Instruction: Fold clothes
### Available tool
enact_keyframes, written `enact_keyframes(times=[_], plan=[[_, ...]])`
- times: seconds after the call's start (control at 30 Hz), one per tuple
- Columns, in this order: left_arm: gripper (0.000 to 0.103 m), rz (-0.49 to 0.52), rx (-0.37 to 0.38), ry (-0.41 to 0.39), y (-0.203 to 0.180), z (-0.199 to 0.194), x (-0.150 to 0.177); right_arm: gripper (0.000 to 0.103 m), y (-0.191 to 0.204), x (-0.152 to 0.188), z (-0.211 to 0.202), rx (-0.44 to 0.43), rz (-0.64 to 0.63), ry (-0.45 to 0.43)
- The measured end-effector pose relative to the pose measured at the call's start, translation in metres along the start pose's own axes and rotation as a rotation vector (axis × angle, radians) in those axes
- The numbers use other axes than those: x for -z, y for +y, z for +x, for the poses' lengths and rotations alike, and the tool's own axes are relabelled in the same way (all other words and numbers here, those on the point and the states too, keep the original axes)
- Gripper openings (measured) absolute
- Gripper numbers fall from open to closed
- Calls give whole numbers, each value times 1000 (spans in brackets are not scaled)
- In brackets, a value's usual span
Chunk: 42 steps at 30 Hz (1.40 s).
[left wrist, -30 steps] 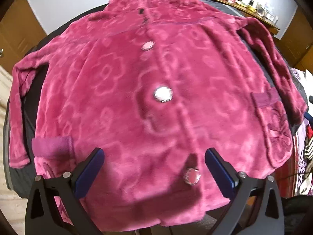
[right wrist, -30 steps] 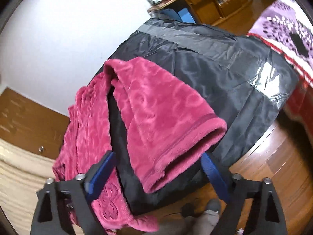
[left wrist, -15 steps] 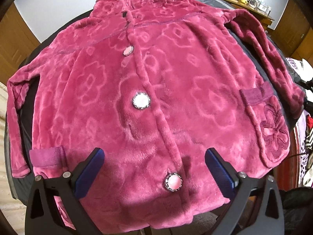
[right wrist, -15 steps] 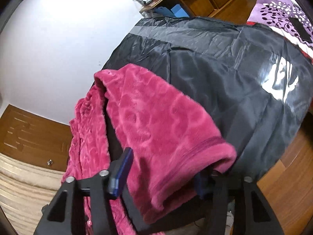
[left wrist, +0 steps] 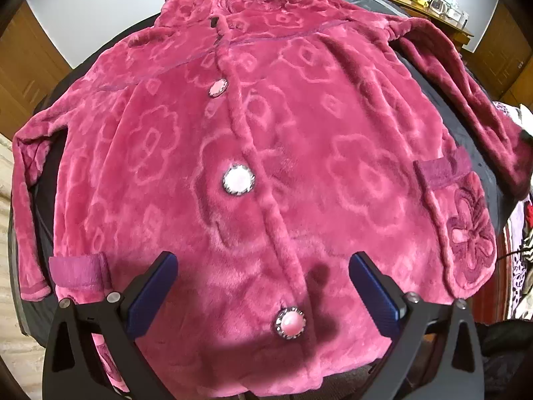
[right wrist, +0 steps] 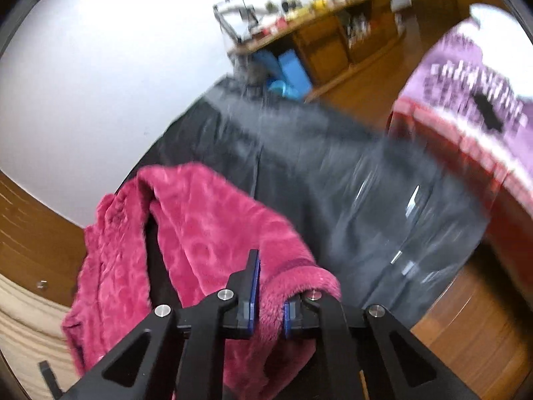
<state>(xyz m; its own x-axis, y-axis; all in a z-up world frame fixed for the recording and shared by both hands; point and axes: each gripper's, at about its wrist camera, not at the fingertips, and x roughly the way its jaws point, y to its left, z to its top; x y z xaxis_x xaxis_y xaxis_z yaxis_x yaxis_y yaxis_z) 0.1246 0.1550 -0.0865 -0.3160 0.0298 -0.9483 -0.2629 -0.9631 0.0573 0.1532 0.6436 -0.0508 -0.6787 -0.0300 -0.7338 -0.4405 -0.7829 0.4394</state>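
A magenta fleece jacket [left wrist: 299,153] with embossed flowers and shiny buttons lies front-up, spread over a black-covered table [left wrist: 466,126]. My left gripper [left wrist: 263,286] hovers open above the hem, its blue pads either side of the lowest button [left wrist: 289,322], touching nothing. In the right wrist view my right gripper [right wrist: 269,296] is shut on the cuff of the jacket's sleeve [right wrist: 213,233], fleece pinched between the blue pads. The sleeve is lifted off the black cover [right wrist: 349,183]. The jacket's body [right wrist: 106,266] hangs bunched to the left.
A wooden sideboard [right wrist: 333,33] cluttered with small items stands against the white wall. A purple patterned bedspread [right wrist: 483,93] lies at the right. Wood floor [right wrist: 466,326] shows below the table edge, and wooden cabinets [left wrist: 20,76] are at the left.
My right gripper closed on the sleeve cuff and lifted it, blurring the view. The left gripper stayed open while the jacket shifted slightly in its view.
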Motion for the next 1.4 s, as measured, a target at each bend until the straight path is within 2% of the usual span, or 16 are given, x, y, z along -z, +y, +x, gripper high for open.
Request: enact_keyframes(times=[0.2,0.3,0.37,0.43,0.5,0.57,0.6,0.7,0.77,0.9,1.07,1.23,1.4], plan=[[103,39,5,-6,-14,-2,-5,12,5,-39,-59,126,-105,-215],[103,49,8,-1,-18,-1,-5,12,8,-46,-82,191,-178,-298],[103,49,7,2,-19,-1,-5,12,5,-46,-79,136,-190,-257],[103,48,10,1,-19,-2,-7,13,-2,-38,-67,59,-173,-180],[103,42,22,1,-18,-4,-8,14,-8,-26,-54,51,-150,-124],[103,30,42,2,-18,-6,-10,22,-16,-14,-41,50,-110,-76],[103,30,49,-2,-20,-8,-13,30,-22,-9,-35,39,-77,-48],[103,41,67,-21,-27,-15,-25,64,-36,4,-24,18,-8,9],[103,63,76,-35,-35,-19,-36,65,-39,11,-22,13,6,33],[103,59,148,-54,-50,-22,-73,65,-38,21,-14,41,3,84],[103,98,170,-100,-75,-10,-142,65,-38,24,-11,57,20,98],[103,117,171,-87,-96,17,-197,65,-49,1,-13,79,92,75],[103,146,178,-78,-116,44,-238,65,-68,-37,-7,73,237,49]])
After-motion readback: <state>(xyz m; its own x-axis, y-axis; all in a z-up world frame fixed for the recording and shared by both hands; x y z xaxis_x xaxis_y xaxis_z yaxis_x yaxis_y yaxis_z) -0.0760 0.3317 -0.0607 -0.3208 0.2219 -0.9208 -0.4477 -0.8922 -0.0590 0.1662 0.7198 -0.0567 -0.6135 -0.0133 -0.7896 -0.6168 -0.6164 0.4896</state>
